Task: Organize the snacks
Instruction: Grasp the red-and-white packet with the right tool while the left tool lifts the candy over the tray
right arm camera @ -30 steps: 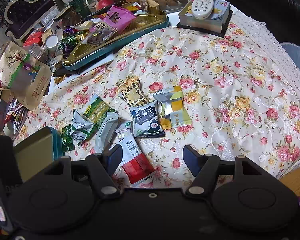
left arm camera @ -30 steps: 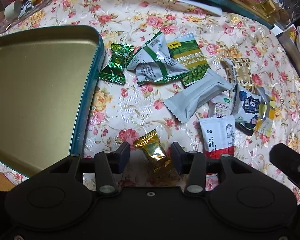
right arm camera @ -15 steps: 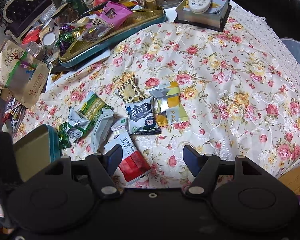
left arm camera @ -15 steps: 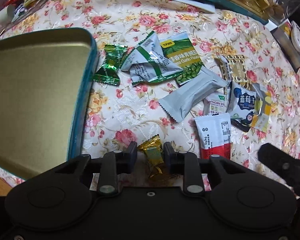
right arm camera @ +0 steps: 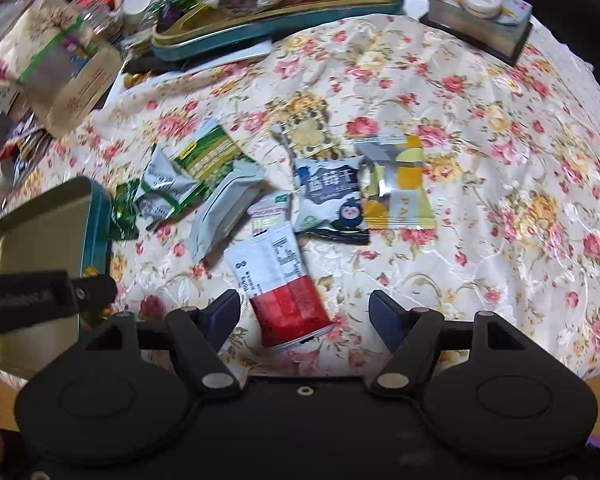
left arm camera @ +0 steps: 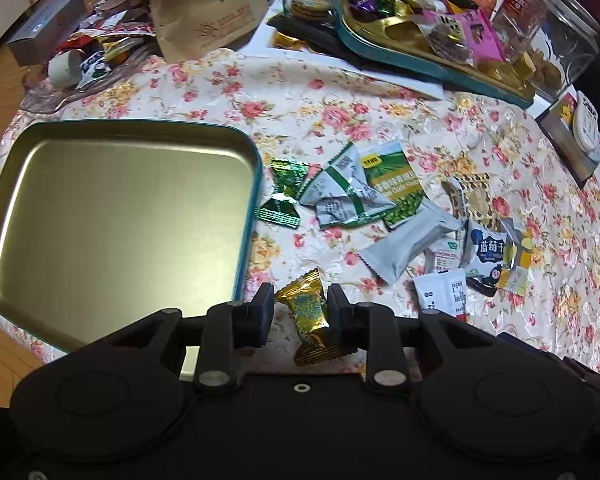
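Observation:
My left gripper (left arm camera: 300, 306) is shut on a gold-wrapped candy (left arm camera: 306, 312), held above the floral tablecloth just right of an empty teal-rimmed gold tin tray (left arm camera: 252, 200). Loose snacks lie to its right: a green candy (left arm camera: 284, 198), a green pea packet (left arm camera: 396, 188), a grey packet (left arm camera: 408, 242). My right gripper (right arm camera: 304, 314) is open over a red and white packet (right arm camera: 280, 280). A blue blueberry packet (right arm camera: 332, 200) and a yellow packet (right arm camera: 400, 188) lie beyond it. The tin tray (right arm camera: 96, 216) shows at the left.
A long teal tray of sweets (left arm camera: 432, 68) and a paper bag (left arm camera: 208, 12) stand at the back. A box with a remote (right arm camera: 480, 24) sits at the back right. The table edge drops off near the tin tray (left arm camera: 4, 320).
My left gripper closed on the gold candy and lifted it, pulling back. My right gripper moved lower and closer to the red and white packet, still open.

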